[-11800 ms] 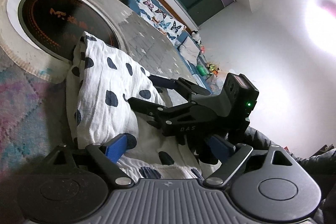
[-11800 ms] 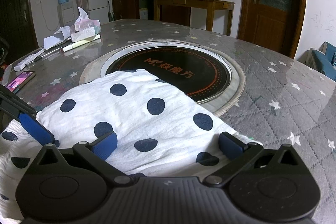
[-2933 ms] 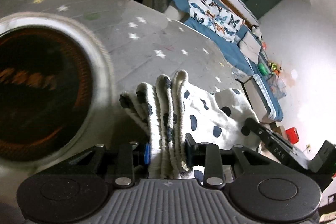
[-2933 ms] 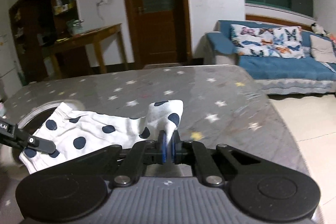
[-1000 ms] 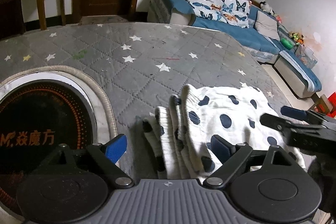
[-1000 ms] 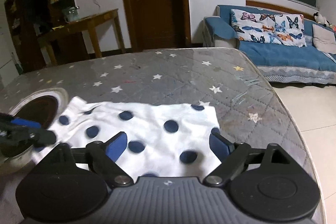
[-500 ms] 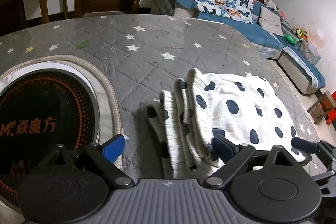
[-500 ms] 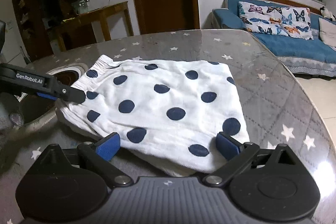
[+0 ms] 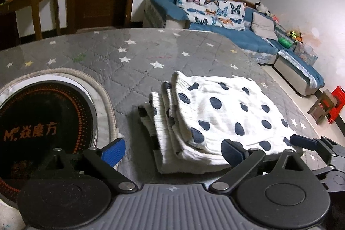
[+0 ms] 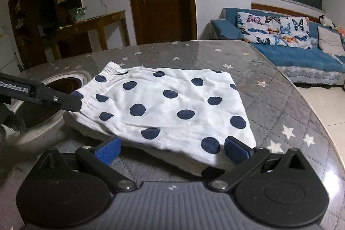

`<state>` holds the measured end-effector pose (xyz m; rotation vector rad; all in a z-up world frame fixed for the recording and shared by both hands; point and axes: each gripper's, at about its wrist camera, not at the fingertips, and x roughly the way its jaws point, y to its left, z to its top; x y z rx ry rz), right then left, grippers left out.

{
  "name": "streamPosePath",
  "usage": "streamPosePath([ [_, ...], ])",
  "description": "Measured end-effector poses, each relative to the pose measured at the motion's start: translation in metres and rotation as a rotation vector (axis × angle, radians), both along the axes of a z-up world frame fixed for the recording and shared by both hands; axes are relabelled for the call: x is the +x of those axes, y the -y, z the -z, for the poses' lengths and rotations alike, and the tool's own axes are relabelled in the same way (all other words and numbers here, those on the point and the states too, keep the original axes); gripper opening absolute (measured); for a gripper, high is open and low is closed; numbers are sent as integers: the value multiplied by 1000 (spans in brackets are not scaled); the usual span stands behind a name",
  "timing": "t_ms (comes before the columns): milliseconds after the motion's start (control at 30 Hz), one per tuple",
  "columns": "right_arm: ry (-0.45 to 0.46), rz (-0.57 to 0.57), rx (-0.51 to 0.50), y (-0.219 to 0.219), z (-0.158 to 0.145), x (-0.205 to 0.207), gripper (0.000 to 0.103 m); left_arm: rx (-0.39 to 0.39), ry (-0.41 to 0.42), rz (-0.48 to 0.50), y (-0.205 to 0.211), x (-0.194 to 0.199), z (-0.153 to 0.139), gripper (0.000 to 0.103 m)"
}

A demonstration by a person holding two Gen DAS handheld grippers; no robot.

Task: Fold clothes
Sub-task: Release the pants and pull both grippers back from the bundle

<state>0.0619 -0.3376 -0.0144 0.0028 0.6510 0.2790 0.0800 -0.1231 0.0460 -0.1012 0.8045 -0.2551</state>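
Observation:
A folded white garment with navy dots (image 9: 217, 115) lies flat on the grey star-patterned table, its stacked ribbed waistband edges toward the cooktop. My left gripper (image 9: 173, 151) hovers at the garment's near edge with its jaws opening; the cloth's edge lies between the blue pads (image 9: 114, 151), which do not press on it. In the right wrist view the same garment (image 10: 168, 105) spreads ahead of my right gripper (image 10: 172, 150), which stands wide open over its near hem, holding nothing. The left gripper's finger (image 10: 54, 98) reaches the waistband from the left.
A round black cooktop (image 9: 43, 122) with a white rim is set into the table (image 9: 129, 57) left of the garment. The table's curved edge runs close on the right. Beyond stand a blue sofa (image 9: 237, 31), a red stool (image 9: 336, 105) and a wooden side table (image 10: 90, 25).
Both grippers, earlier shut on the cloth, have let go and opened wide. The garment now lies folded flat, and both grippers have drawn back to its near edge.

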Motion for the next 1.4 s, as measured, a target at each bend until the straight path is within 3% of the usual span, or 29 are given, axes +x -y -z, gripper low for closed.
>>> streamPosePath([
  [267,55,15,26,-5,-5,-19,103,-24,93,40,-3,-27,-9,103],
  [600,70,73,52,-9,-4,-38,103,-43,130,62,-8,-52,-11,103],
  [967,98,93,5,-26,-1,-59,103,15,88,69,-10,-71,0,103],
  [1400,70,214,-13,-35,12,-70,103,27,66,71,-13,-84,14,103],
])
